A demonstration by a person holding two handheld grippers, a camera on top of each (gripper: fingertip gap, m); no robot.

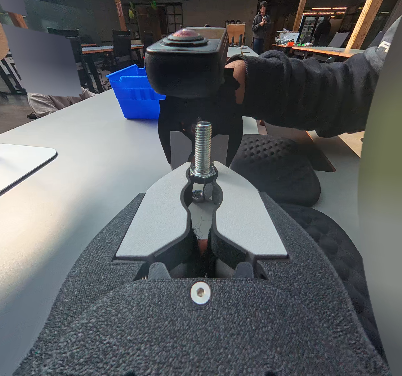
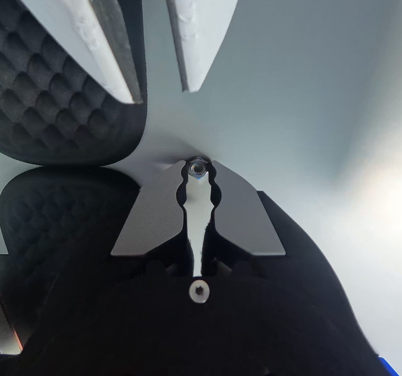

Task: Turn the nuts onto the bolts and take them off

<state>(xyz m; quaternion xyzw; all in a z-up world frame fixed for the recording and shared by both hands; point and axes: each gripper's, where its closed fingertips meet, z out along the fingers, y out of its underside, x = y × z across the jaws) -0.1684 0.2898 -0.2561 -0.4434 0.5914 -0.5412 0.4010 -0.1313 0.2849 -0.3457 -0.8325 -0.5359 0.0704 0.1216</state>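
Observation:
My left gripper (image 1: 203, 165) is shut on the hex base (image 1: 203, 172) of a silver bolt (image 1: 203, 146) that stands upright, threads up and bare. A small loose nut (image 1: 197, 195) shows on the table through the gap below my pads. The right gripper points down just behind the bolt, and its camera housing (image 1: 185, 70) is above it. In the right wrist view the right gripper (image 2: 197, 165) is shut on a hex nut (image 2: 197, 168) seen end-on, close over the table. The left fingers (image 2: 97, 39) show blurred above it, and the bolt's shaft does not show there.
A grey table (image 1: 87, 148) carries a blue bin (image 1: 137, 100) at the back, a white flat slab (image 1: 21, 163) at the left and a black dimpled cushion (image 1: 276, 170), also at the left in the right wrist view (image 2: 54, 93). A dark sleeve (image 1: 304, 91) reaches in from the right. A person (image 1: 261, 24) stands far behind. Tip to tip, the grippers are about 9 cm apart.

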